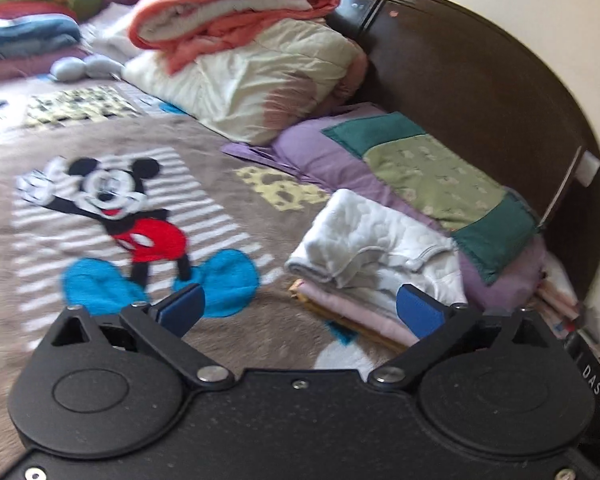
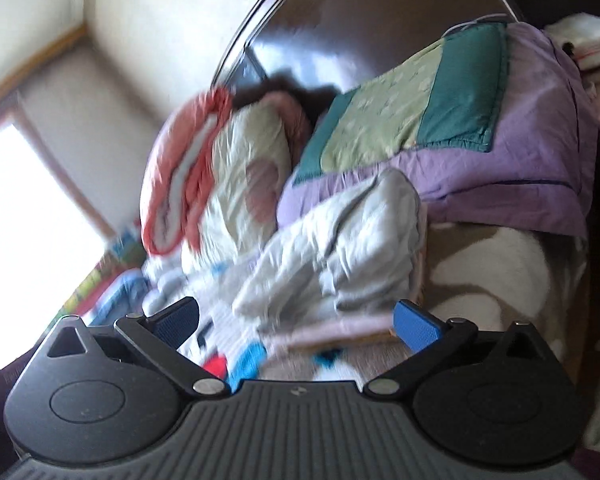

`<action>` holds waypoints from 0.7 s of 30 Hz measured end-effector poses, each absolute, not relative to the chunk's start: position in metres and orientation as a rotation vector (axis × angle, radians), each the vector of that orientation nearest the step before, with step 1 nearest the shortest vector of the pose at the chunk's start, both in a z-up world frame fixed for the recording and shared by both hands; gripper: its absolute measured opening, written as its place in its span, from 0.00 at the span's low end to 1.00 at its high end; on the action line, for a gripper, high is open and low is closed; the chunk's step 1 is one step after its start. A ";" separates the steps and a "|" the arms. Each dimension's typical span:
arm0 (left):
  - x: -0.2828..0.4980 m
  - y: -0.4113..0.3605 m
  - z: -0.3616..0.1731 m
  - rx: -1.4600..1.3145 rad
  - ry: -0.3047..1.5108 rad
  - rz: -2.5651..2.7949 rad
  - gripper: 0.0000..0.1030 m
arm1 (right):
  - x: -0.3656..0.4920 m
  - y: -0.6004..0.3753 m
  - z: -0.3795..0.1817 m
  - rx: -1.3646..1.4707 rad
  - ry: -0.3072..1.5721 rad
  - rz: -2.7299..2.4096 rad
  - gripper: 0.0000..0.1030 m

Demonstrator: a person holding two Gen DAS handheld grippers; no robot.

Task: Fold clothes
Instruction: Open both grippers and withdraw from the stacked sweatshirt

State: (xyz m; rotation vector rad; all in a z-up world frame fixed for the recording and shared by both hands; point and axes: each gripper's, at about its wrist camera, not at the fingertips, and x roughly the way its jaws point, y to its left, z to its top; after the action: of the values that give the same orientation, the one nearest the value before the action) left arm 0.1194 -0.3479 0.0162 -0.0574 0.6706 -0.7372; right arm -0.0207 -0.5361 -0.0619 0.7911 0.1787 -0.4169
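Note:
A folded white quilted garment (image 1: pixel 376 250) lies on top of a small stack of folded pink and yellow clothes (image 1: pixel 352 316) on the bed, beside a purple pillow. My left gripper (image 1: pixel 300 312) hovers open just in front of the stack, holding nothing, with the stack near its right finger. In the tilted, blurred right wrist view the same white garment (image 2: pixel 340 248) rests on the pink layer (image 2: pixel 332 330). My right gripper (image 2: pixel 296 322) is open and empty just short of it.
A brown cartoon-mouse blanket (image 1: pixel 112 216) covers the bed. A purple pillow with a green patch (image 1: pixel 432 168) and a pile of cream and coral quilts (image 1: pixel 240 52) lean on the dark headboard (image 1: pixel 480 80). Folded bedding (image 1: pixel 24 40) lies far left. A bright window (image 2: pixel 28 220) is beyond.

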 end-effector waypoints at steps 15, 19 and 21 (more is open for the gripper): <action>0.041 -0.348 0.027 0.140 0.634 -0.734 0.99 | -0.061 -0.509 -0.006 0.566 0.518 -0.516 1.00; 0.035 -0.343 0.028 0.120 0.648 -0.743 0.99 | -0.068 -0.506 -0.001 0.565 0.541 -0.538 1.00; 0.029 -0.341 0.029 0.117 0.644 -0.746 0.99 | -0.072 -0.503 0.002 0.549 0.546 -0.544 1.00</action>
State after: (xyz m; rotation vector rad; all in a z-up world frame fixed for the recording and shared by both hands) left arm 0.0295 -0.3408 0.0294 0.1166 0.6442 -0.7462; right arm -0.0715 -0.5033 0.0025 0.5491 0.5456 -0.5444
